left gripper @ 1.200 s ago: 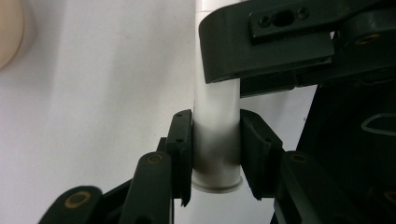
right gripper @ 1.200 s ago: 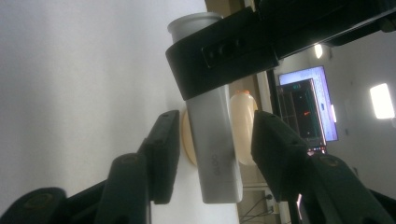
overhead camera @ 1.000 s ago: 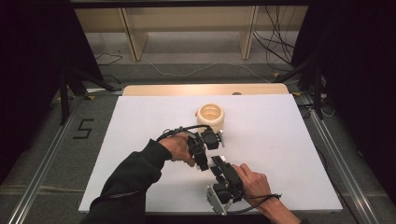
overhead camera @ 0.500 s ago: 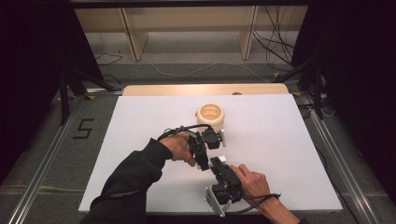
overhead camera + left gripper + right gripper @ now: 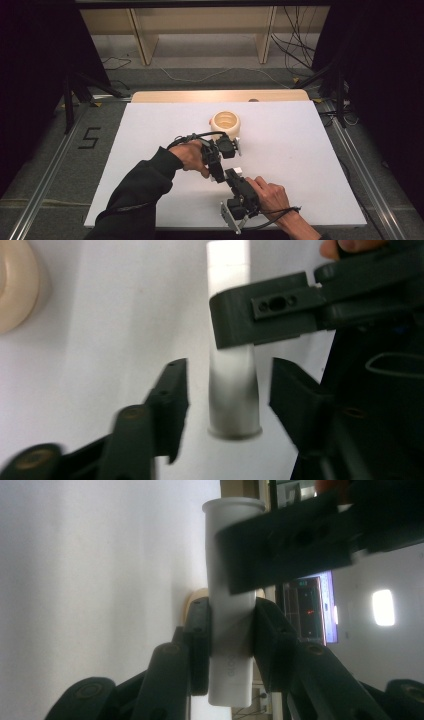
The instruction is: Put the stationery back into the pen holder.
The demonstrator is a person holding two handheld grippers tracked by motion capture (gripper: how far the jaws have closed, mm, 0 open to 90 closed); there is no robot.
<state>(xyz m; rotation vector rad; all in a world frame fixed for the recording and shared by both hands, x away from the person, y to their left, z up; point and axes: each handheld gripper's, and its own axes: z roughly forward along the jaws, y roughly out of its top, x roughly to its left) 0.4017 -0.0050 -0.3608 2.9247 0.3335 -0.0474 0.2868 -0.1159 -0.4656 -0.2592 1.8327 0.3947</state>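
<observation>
Since the earlier frames the hands have kept their places near the middle of the white desk, while the left gripper has just been opening its jaws: they now stand apart on either side of a white tube without touching it. The right gripper has just been closing further and is clamped on the tube's lower part, its pads pressing both sides. In the high view the left hand comes in from the lower left on a dark sleeve, its gripper pointing toward the right edge; the right hand lies near the front edge, its gripper angled up and left to meet the other. The tube sits between the two grippers, a little in front of a cream round pot that stands toward the back edge. From above, the tube is almost wholly hidden by the gripper bodies. In the right gripper view, faint lettering on the tube is too blurred to read.
</observation>
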